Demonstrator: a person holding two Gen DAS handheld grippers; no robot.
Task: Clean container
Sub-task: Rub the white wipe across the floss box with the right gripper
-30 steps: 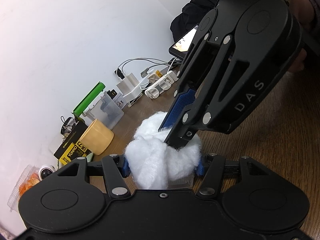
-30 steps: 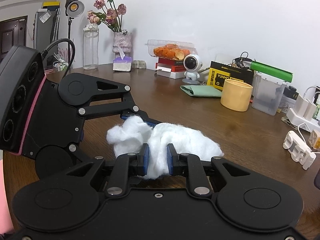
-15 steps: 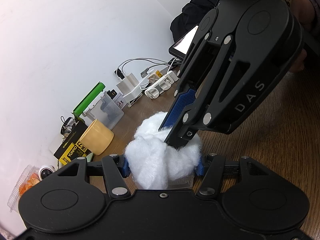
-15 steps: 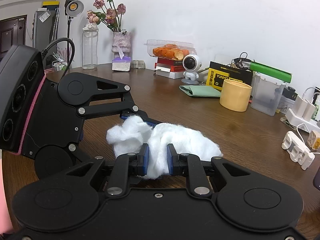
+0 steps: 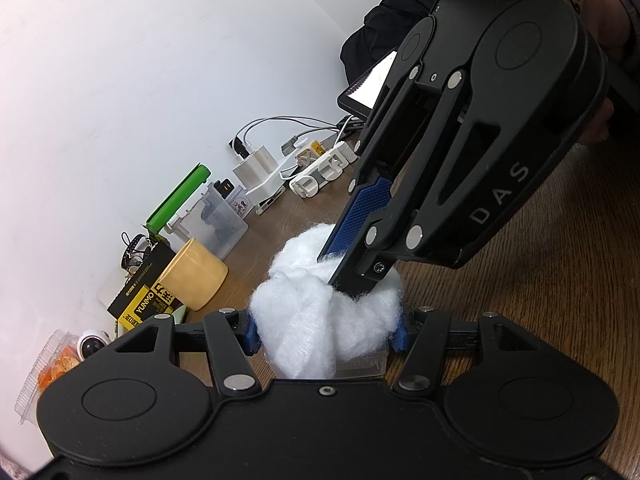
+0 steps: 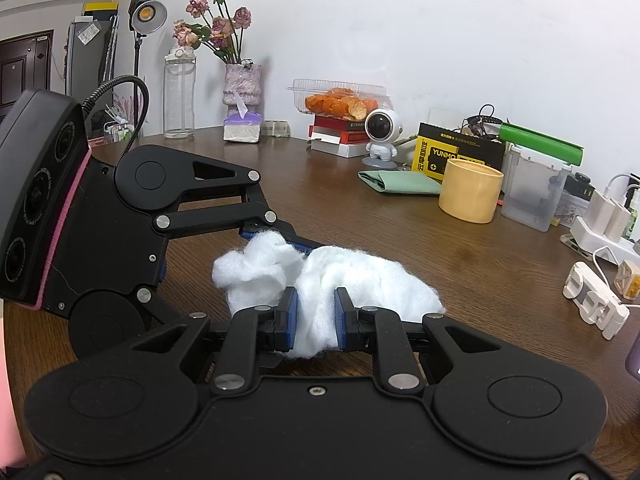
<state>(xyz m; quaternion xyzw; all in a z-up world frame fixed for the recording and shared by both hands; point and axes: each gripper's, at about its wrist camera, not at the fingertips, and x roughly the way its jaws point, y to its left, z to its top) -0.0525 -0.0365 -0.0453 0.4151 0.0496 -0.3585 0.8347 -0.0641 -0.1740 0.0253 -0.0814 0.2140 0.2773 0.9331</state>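
My left gripper [image 5: 326, 332] grips the small clear container [image 5: 362, 364] at 6 o'clock in its view. My right gripper [image 6: 316, 316] pinches the white cotton [image 6: 340, 280], pressed into it. I should rub slowly while the left grip stays firm.

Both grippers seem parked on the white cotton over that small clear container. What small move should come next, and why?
Probably a short wiping twist of the right gripper. It is shut on the cotton wad, and the left gripper clamps the clear container, whose ridged rim shows beneath the fluff. With the cotton already stuffed in, rubbing it round should clean the inside.
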